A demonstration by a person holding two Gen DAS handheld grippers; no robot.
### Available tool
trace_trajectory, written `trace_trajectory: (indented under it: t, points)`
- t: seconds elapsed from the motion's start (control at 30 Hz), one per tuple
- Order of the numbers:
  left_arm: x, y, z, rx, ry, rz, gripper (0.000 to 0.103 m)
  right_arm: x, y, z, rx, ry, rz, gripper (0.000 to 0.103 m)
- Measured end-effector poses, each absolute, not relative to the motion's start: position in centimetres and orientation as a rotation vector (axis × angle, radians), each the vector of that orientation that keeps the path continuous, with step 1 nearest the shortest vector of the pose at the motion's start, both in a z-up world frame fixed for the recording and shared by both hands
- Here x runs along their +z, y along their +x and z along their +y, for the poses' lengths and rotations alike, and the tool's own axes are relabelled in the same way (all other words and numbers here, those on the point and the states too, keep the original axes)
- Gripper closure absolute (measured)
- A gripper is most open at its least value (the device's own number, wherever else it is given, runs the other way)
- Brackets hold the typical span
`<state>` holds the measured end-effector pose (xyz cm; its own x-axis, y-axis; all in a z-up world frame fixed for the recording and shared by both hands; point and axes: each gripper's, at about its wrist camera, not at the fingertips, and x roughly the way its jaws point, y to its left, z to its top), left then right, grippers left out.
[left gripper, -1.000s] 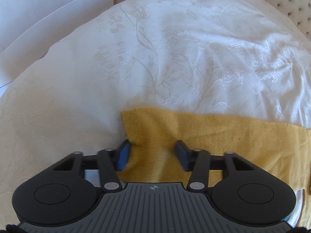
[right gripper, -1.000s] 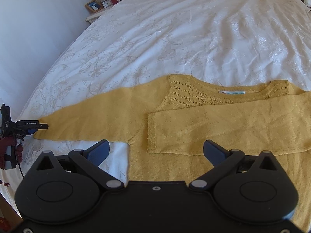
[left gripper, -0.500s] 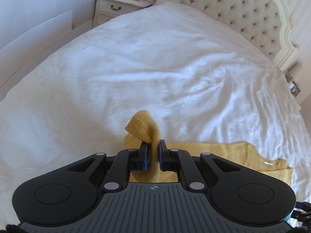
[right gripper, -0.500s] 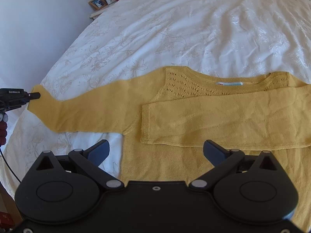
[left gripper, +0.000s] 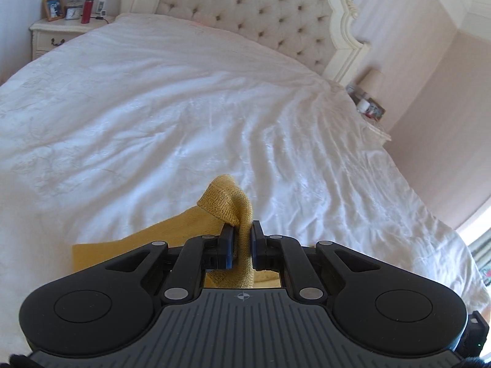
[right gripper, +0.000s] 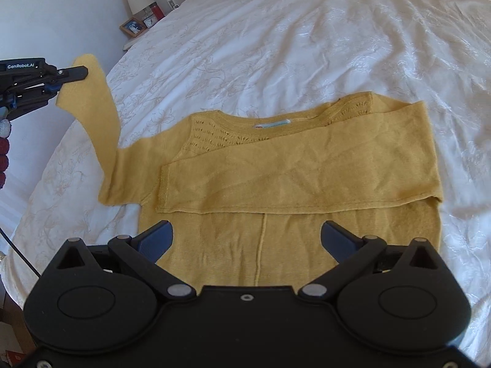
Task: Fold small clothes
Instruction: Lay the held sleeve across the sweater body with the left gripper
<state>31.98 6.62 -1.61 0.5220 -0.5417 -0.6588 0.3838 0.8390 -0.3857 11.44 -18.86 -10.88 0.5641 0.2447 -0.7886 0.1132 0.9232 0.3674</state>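
A mustard-yellow knit sweater (right gripper: 276, 178) lies flat on the white bed, one sleeve folded across its chest. My left gripper (left gripper: 241, 239) is shut on the cuff of the other sleeve (left gripper: 227, 202) and holds it lifted above the bed; in the right wrist view it shows at the far left (right gripper: 73, 73) with the sleeve (right gripper: 98, 116) hanging down from it to the shoulder. My right gripper (right gripper: 247, 239) is open and empty, hovering over the sweater's lower body.
The white floral bedspread (left gripper: 184, 107) covers the whole bed. A tufted headboard (left gripper: 245, 9) stands at the far end. A nightstand (left gripper: 58, 30) with a lamp, photo frame and red bottle is at the left; another nightstand (left gripper: 371, 110) is on the right.
My left gripper closed on the sleeve cuff and raised it off the bed, swinging up and toward the sweater. My right gripper stayed open and moved slightly over the sweater body.
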Motion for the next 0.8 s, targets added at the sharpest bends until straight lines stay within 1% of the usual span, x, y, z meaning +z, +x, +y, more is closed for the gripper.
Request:
trace_trajectory:
  t: [0.2, 0.4, 0.43, 0.47, 0.53, 0.6, 0.63, 0.67, 0.8]
  points:
    - [-5.6, 29.8, -3.3, -0.652, -0.224, 0.91, 0.093, -10.8, 9.2, -23.7, 0.04, 0.41, 0.968, 0.0]
    - [-9.0, 27.5, -10.2, -0.66, -0.09, 0.973, 0.092, -10.9, 7.7, -26.3, 0.001, 0.422, 0.964, 0.0]
    - [-9.2, 27.4, -10.7, -0.659, -0.074, 0.977, 0.089, -11.0, 7.5, -26.6, -0.005, 0.425, 0.965, 0.001]
    - [-9.3, 27.1, -11.1, -0.663, -0.062, 0.983, 0.081, -11.1, 7.4, -26.7, -0.009, 0.426, 0.965, 0.001]
    - [-9.1, 26.4, -11.4, -0.681, -0.041, 0.965, 0.08, -11.2, 7.2, -26.9, -0.021, 0.43, 0.965, 0.001]
    - [-8.5, 25.7, -11.2, -0.69, -0.008, 0.942, 0.076, -11.4, 7.3, -27.0, -0.03, 0.436, 0.964, 0.001]
    - [-8.3, 25.3, -11.2, -0.696, 0.01, 0.932, 0.071, -11.5, 7.4, -26.9, -0.034, 0.437, 0.963, 0.001]
    - [-8.2, 25.0, -10.7, -0.699, 0.024, 0.924, 0.069, -11.6, 7.6, -26.8, -0.038, 0.438, 0.963, 0.001]
    - [-8.6, 23.7, -8.1, -0.646, 0.105, 0.918, 0.068, -11.8, 8.8, -26.3, -0.042, 0.438, 0.953, 0.001]
